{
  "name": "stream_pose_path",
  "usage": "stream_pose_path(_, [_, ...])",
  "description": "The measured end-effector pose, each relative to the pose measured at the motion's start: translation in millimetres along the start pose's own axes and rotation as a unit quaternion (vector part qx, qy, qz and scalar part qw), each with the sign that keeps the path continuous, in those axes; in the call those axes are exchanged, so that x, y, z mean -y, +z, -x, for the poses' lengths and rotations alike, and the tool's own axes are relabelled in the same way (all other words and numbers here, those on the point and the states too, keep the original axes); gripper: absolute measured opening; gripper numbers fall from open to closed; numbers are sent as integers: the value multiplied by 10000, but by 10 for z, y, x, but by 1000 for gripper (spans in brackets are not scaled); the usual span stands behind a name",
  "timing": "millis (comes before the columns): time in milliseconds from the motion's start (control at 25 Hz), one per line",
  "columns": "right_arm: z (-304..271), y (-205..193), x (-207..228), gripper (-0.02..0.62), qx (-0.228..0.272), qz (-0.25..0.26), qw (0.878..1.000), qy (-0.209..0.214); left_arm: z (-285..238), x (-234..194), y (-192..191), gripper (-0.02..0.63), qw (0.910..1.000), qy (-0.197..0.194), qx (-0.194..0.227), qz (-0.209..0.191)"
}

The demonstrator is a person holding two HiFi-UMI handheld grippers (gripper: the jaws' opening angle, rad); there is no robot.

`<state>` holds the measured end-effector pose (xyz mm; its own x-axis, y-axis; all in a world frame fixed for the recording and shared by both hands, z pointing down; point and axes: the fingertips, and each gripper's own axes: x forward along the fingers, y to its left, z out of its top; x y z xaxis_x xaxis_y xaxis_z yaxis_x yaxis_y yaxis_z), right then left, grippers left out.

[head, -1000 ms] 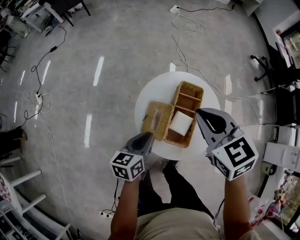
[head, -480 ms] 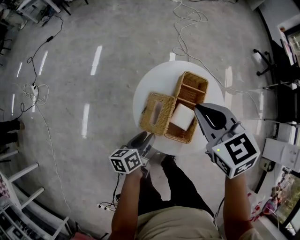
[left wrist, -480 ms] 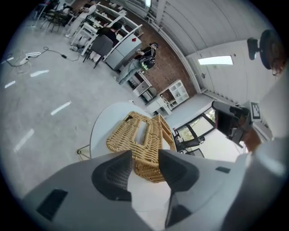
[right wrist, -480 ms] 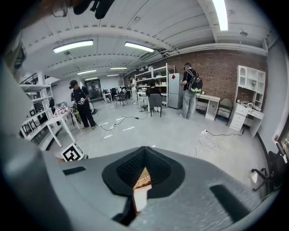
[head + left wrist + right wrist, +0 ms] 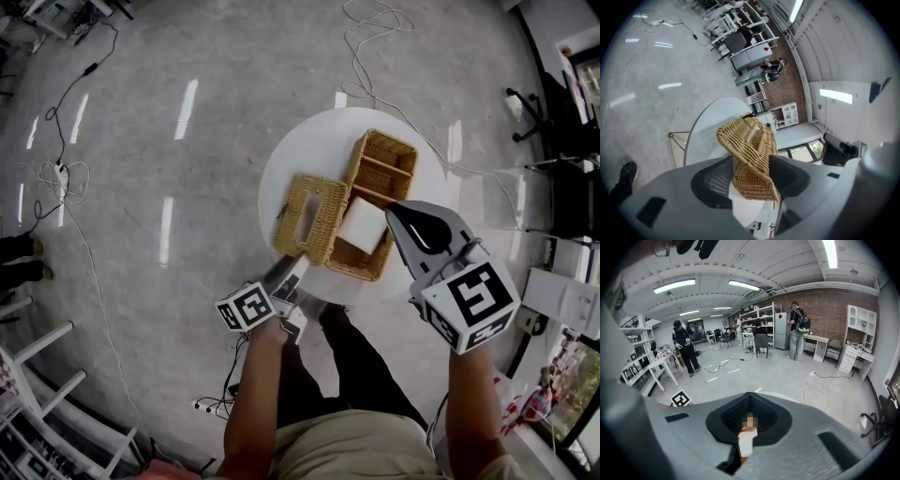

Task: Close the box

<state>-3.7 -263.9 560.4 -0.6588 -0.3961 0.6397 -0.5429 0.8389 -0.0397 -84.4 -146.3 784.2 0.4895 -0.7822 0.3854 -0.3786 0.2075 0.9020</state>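
Lid-grab step: left gripper [image 5: 751,161] fingers are opening around the lid [image 5: 745,140], nothing pinched. Right gripper [image 5: 749,420] looks shut, I think. Next: clamp the lid and carry it over the box [image 5: 384,155].

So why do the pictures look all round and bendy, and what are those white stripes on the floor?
Head view: the stripes look like ceiling lights glaring off the shiny floor, and the picture edges go dark. Left gripper view: the wide lens bends the round table and the walls, but the wicker lid up close stays sharp. Right gripper view: the shelves curve, and the corners are black.
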Motion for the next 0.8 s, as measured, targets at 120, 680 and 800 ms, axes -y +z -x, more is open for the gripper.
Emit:
stream_pose_path(120, [16,-23,11,-8,-16,-29,10000,-17,-31,8,-3,217,9996,-64,40,265])
stream_pose_path(680, [153,-127,146,-8,-36,-243,9996,-149,193,274,257,93,9937,335,127,-1065])
stream_pose_path(800, [210,-140,178,-8,-34,-280,9994,-197,243,455,304,77,9857,403,87,-1634])
